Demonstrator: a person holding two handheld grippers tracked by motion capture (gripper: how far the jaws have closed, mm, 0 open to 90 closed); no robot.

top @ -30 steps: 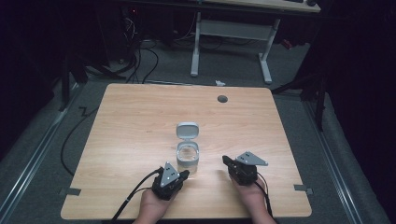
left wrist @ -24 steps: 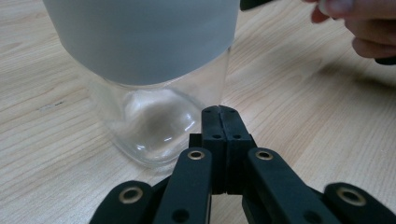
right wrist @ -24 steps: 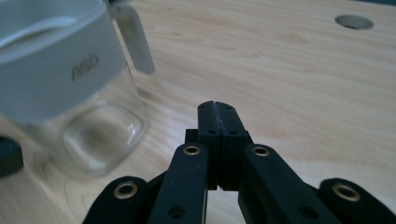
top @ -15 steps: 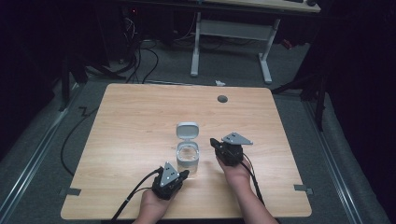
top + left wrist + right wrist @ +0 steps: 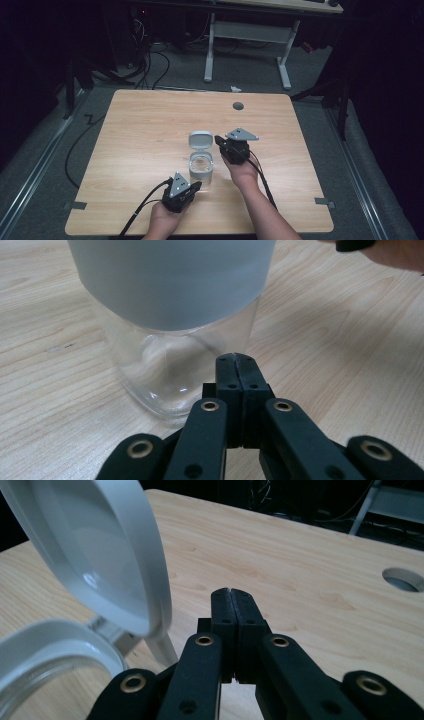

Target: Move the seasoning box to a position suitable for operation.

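A clear glass jar [image 5: 201, 170] with a grey collar stands mid-table, its hinged grey lid [image 5: 201, 139] flipped open and standing up behind it. My left gripper [image 5: 196, 186] rests on the table just in front of the jar [image 5: 170, 330], jaws shut with nothing between them, tips [image 5: 236, 360] close to the glass base. My right gripper [image 5: 219, 140] hovers to the right of the open lid [image 5: 95, 555], jaws shut and empty, tips [image 5: 231, 594] beside the lid's rim. The jar's grey rim [image 5: 45, 645] sits lower left in the right gripper view.
The wooden table [image 5: 140, 130] has a round cable hole [image 5: 238, 106] near its far edge. Black cables trail from both grippers off the near edge. Table legs and cables lie on the dark floor beyond.
My right gripper has moved forward and left from the near right of the jar to beside the open lid. The left gripper and jar have stayed put.
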